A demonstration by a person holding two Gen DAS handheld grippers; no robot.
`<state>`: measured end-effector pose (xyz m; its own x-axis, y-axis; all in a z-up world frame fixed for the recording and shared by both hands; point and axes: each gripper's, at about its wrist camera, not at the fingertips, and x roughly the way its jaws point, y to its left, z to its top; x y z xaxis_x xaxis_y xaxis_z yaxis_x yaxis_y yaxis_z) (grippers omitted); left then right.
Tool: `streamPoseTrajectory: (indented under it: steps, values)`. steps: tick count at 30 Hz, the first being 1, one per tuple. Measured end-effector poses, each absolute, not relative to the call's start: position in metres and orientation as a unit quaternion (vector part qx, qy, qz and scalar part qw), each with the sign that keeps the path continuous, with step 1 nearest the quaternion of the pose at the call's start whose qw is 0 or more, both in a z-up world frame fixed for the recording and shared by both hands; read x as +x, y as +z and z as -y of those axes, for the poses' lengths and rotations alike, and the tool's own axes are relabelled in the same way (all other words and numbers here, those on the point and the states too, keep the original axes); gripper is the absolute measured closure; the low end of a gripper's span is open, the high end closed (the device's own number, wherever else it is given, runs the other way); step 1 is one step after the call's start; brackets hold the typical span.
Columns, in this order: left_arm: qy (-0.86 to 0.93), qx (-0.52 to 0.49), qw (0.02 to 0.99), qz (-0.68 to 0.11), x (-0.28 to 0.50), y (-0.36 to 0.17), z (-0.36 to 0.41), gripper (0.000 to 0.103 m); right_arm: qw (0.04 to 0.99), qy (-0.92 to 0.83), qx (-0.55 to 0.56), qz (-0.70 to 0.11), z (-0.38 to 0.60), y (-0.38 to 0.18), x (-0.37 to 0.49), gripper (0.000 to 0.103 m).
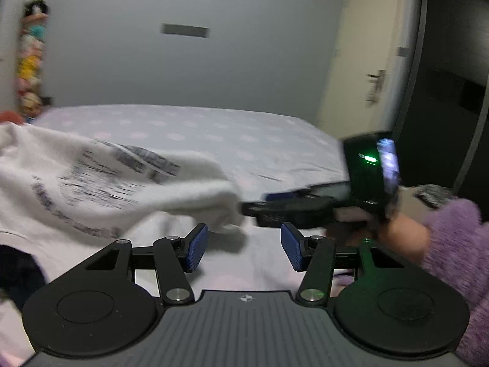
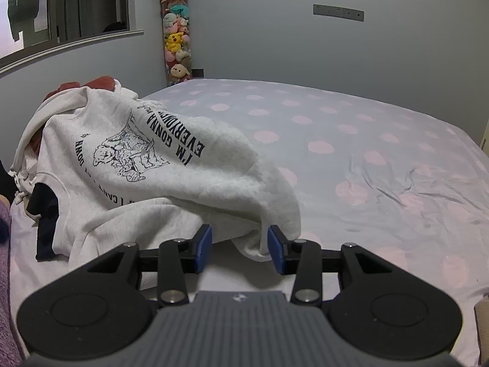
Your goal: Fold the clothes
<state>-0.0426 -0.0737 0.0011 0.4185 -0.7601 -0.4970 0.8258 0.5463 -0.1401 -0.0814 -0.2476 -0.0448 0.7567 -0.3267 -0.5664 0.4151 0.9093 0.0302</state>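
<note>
On the bed: a white sweatshirt (image 2: 159,165) with a black cartoon print and block lettering lies heaped toward the left of the polka-dot sheet (image 2: 382,140), one thick fold flopped over the rest, its hem corner sagging down to the sheet just ahead of both tools.

Left gripper (image 1: 244,246): jaws apart, nothing between the blue pads; sweatshirt corner just beyond its left pad, not touching as far as I can tell.

Right gripper (image 2: 239,249): jaws apart, not clamping; the drooping hem sits in the gap, yet neither pad appears to press on it.

Risk, fold: the heaped fold looks bulky and unsupported; with neither tool holding, it could slump or roll off the stack and undo the crease.

Risk, regrasp: a pinch on the drooping corner might catch the sheet beneath as well, dragging bedding with it.

Risk, collision: the tools sit close together; reaching for the same corner could knock them.

Left view only: the right tool from the side, green light on its body, a hand (image 1: 406,238) in a fuzzy purple sleeve (image 1: 458,244), a door and dark wardrobe; heavily blurred.

Right view only: sharp print, dark garment (image 2: 45,214) under the sweatshirt, tube of plush toys (image 2: 177,36), window.
</note>
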Motion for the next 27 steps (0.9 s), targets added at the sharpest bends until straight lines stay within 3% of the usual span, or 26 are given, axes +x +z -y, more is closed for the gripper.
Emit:
streamPoseTrajectory:
  steps: [5,9,23,27]
  values:
    - [-0.402,0.035,0.871,-0.279,-0.023,0.001,0.057,0.052,0.937,-0.191,0.074,-0.283,0.244,-0.042,-0.081,0.059]
    - [-0.330,-0.003,0.888,-0.320,0.006,-0.012,0.034,0.052,0.938,-0.185,0.071,-0.286,0.240,-0.044,-0.078,0.049]
    - [-0.160,-0.105,0.860,-0.474,0.077,-0.092,-0.018,0.047,0.925,-0.192,0.063,-0.323,0.258,-0.076,-0.048,0.042]
    - [-0.143,-0.154,0.828,-0.520,0.090,-0.124,-0.017,0.047,0.920,-0.211,0.068,-0.322,0.277,-0.080,-0.038,0.032]
